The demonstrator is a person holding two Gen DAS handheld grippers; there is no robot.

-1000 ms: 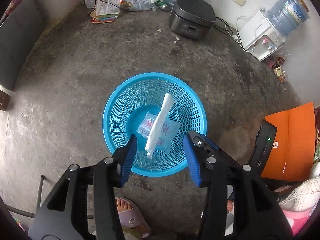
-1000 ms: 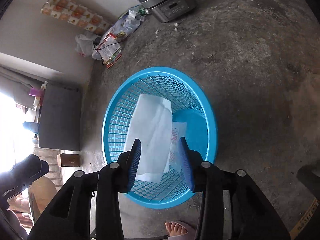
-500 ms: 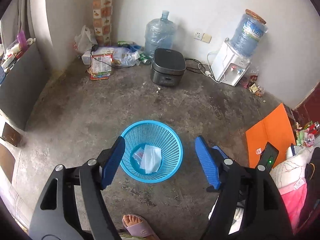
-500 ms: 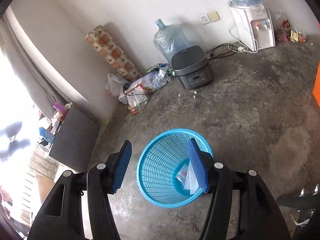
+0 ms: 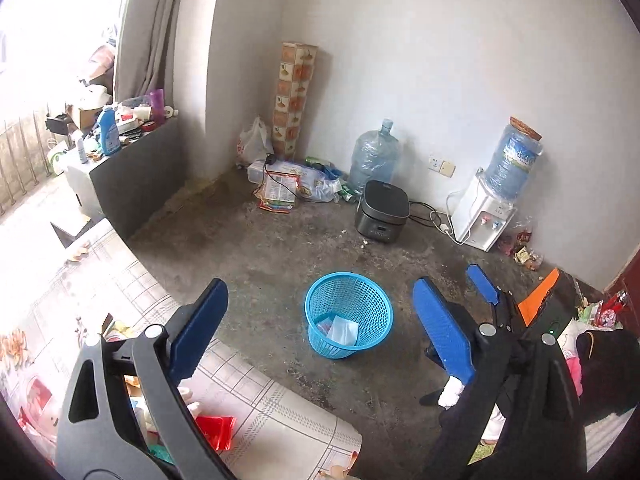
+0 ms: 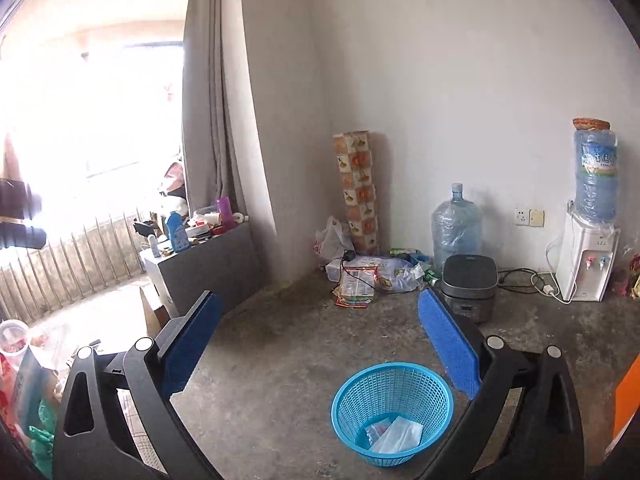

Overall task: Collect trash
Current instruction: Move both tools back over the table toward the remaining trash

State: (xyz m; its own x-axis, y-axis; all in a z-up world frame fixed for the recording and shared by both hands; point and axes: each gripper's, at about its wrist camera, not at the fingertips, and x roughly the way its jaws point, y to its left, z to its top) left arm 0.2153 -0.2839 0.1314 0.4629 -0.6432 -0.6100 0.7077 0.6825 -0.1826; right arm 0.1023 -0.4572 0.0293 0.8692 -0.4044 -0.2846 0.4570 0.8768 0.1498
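A blue mesh basket (image 5: 362,300) (image 6: 416,388) stands on the concrete floor. In it lie a white tissue (image 5: 345,330) (image 6: 400,434) and a clear packet with red print (image 5: 325,323) (image 6: 376,428). My left gripper (image 5: 320,286) is high above and back from the basket, its jaws opening wide with nothing between them. My right gripper (image 6: 320,299) is likewise raised, its jaws opening and empty; one of its blue fingers (image 5: 482,284) shows in the left wrist view. A red packet (image 5: 212,432) and other wrappers lie on the tiled-cloth table (image 5: 260,400) below my left gripper.
A dark rice cooker (image 5: 382,212), a water dispenser (image 5: 486,216) and a large water bottle (image 5: 374,164) stand along the far wall, with bags and packets (image 5: 280,192) in the corner. An orange board (image 5: 536,300) leans at the right. A grey cabinet (image 5: 132,184) stands at the left.
Both grippers rose and drew back from just over the basket, tilting up toward the wall, and their jaws spread wide. The tissue that hung between the right gripper's jaws now lies in the basket.
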